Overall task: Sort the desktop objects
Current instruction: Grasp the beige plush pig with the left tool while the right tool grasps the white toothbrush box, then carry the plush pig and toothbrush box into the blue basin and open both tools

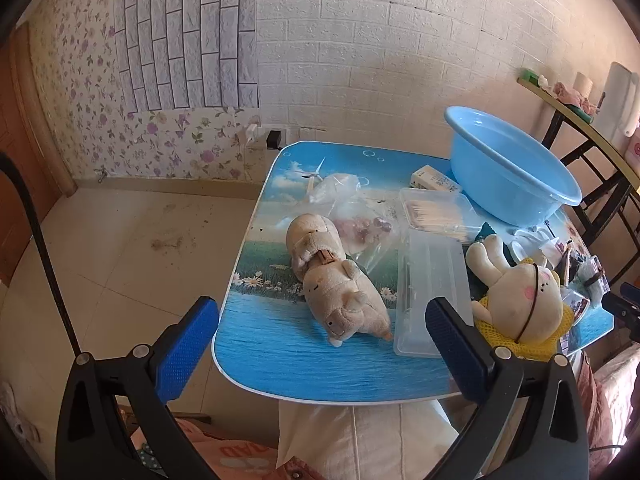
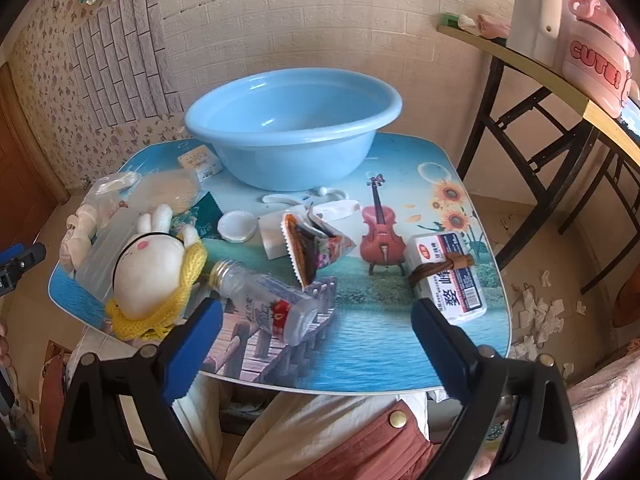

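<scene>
A small picture-printed table (image 1: 280, 364) (image 2: 380, 344) carries clutter. A light blue basin (image 1: 508, 168) (image 2: 292, 136) stands at its far side. A tan plush pig (image 1: 336, 276) lies at the left, a white rabbit plush in yellow knit (image 1: 520, 300) (image 2: 156, 276) beside a clear plastic case (image 1: 430, 296). An empty plastic bottle (image 2: 272, 300), a snack wrapper (image 2: 316, 248) and a white box tied with a band (image 2: 448, 276) lie near the front. My left gripper (image 1: 320, 344) is open and empty above the front edge, before the pig. My right gripper (image 2: 316, 344) is open and empty, just behind the bottle.
A toothpick box (image 1: 436, 210), a clear bag (image 1: 352, 216), a small carton (image 1: 434, 180) (image 2: 200, 162), a white lid (image 2: 238, 226) and white scraps lie on the table. A dark-framed side table (image 2: 560, 76) with a pink pot stands right. Paper scraps litter the floor (image 2: 540, 312).
</scene>
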